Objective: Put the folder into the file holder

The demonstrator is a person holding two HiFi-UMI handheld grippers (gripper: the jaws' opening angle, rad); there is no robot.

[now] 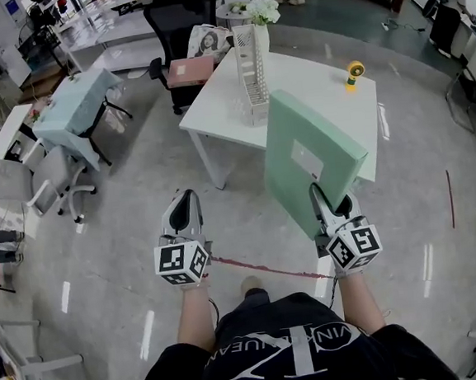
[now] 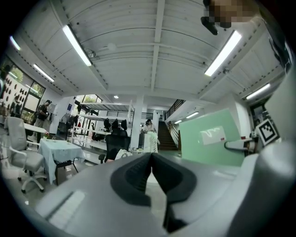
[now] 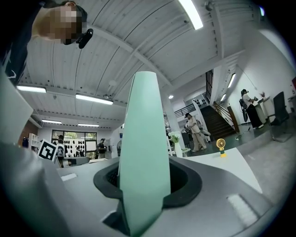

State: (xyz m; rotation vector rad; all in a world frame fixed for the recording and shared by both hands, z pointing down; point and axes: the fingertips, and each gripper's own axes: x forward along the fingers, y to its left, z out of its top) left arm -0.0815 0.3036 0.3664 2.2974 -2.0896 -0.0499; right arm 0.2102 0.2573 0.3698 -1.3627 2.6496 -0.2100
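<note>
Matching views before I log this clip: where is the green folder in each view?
Head view: right of centre, the folder stands upright in the right tongs, in front of the white table.
Left gripper view: right of centre, beyond the shut left tongs.
Right gripper view: centre, edge-on between the tongs.
Shared landmark: the staircase, in both gripper views.

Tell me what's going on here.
A person stands short of a white table, a gripper in each hand. The right gripper is clamped on the lower edge of a mint-green folder; the left gripper is shut and empty. The white mesh file holder stands on the table ahead, and the folder is not yet in it.
</note>
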